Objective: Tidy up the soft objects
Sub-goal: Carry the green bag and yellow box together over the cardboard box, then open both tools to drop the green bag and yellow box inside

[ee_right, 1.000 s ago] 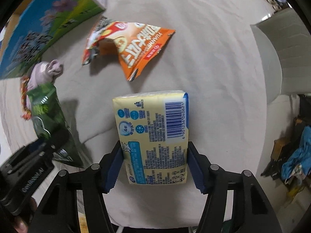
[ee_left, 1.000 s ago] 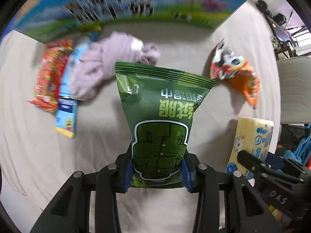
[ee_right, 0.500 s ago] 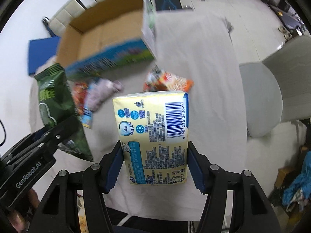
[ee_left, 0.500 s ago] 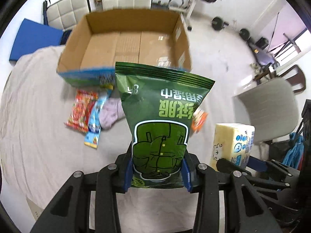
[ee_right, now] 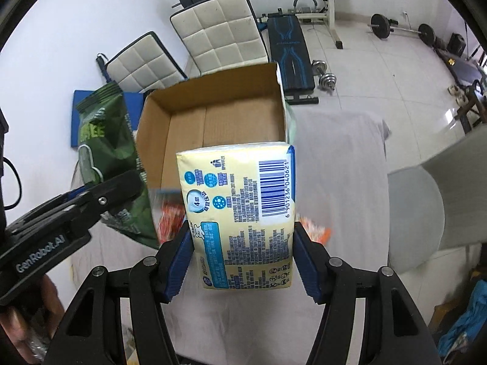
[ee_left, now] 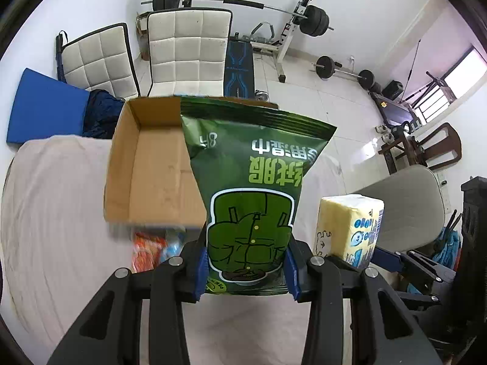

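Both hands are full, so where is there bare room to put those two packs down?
The cardboard box looks bare inside, as far as its visible floor shows. The grey cloth right of the box is open too. Crowded: just in front of the box, where orange snack packets lie, below the green bag and tissue pack.

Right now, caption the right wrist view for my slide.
Right gripper holds yellow tissue pack raised before the open cardboard box.

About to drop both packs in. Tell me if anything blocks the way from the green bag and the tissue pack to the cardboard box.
Nothing visible does. The cardboard box stands open-topped beyond the green bag and tissue pack.
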Demonstrator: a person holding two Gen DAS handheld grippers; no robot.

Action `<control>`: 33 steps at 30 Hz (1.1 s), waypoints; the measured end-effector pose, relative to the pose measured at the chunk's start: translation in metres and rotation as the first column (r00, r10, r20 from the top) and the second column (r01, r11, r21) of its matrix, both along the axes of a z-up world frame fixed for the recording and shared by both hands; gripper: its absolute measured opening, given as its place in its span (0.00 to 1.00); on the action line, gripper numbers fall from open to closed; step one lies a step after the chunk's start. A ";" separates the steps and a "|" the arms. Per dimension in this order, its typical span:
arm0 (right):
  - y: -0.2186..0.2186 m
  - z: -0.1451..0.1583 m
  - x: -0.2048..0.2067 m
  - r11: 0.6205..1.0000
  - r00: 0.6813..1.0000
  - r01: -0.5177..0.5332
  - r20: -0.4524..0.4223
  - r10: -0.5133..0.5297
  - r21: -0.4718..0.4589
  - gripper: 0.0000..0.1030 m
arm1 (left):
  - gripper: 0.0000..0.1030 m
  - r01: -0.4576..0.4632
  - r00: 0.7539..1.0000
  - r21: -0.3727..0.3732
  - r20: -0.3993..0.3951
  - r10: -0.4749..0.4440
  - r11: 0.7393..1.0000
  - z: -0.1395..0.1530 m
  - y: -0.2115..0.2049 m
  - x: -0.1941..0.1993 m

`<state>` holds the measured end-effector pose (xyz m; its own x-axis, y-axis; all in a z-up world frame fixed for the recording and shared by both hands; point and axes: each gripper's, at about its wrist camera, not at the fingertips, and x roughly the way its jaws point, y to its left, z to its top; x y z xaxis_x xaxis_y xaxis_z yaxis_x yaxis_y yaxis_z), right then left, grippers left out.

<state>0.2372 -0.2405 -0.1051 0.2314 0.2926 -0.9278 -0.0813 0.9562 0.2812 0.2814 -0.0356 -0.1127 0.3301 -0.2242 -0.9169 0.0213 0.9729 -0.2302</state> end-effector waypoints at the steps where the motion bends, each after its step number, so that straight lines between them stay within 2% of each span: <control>1: 0.007 -0.002 0.013 1.000 1.000 -0.001 -0.002 0.001 -0.001 0.63 | 0.36 -0.003 1.000 -0.009 -0.008 0.003 1.000 -0.004 0.006 0.014; 5: 0.033 -0.021 0.063 1.000 0.999 -0.003 -0.032 0.003 -0.021 0.63 | 0.36 -0.002 0.997 -0.016 -0.075 0.001 1.000 -0.030 0.024 0.070; 8: 0.053 -0.048 0.104 0.998 0.998 -0.001 -0.060 -0.002 -0.055 0.63 | 0.36 0.010 0.990 -0.027 -0.141 -0.014 1.000 -0.062 0.035 0.110; 13: 0.080 -0.100 0.162 0.995 0.993 0.001 -0.114 -0.012 -0.098 0.63 | 0.36 0.016 0.980 0.006 -0.197 -0.014 1.000 -0.110 0.045 0.159; 17: 0.086 -0.130 0.191 0.992 0.991 -0.003 -0.133 -0.014 -0.124 0.63 | 0.36 0.035 0.961 -0.043 -0.274 -0.046 0.998 -0.149 0.048 0.189; 22: 0.093 -0.159 0.219 0.986 0.988 -0.028 -0.157 0.002 -0.167 0.63 | 0.37 0.038 0.946 -0.088 -0.318 -0.064 0.995 -0.179 0.045 0.208; 27: 0.097 -0.182 0.233 0.977 0.984 -0.059 -0.176 0.023 -0.203 0.64 | 0.37 0.043 0.932 -0.128 -0.352 -0.086 0.991 -0.196 0.040 0.211; 31: 0.099 -0.199 0.241 0.971 0.980 -0.086 -0.193 0.042 -0.225 0.64 | 0.39 0.021 0.927 -0.100 -0.371 -0.057 0.995 -0.204 0.038 0.210; 33: 0.102 -0.201 0.241 0.969 0.980 -0.097 -0.194 0.052 -0.228 0.66 | 0.44 0.014 0.926 -0.088 -0.374 -0.046 0.996 -0.204 0.038 0.208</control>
<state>0.4782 -0.1384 -0.3060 0.0347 0.0713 -0.9969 -0.1226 0.9902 0.0666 0.4891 0.0028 -0.3165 -0.0424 -0.3089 -0.9502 -0.0531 0.9504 -0.3066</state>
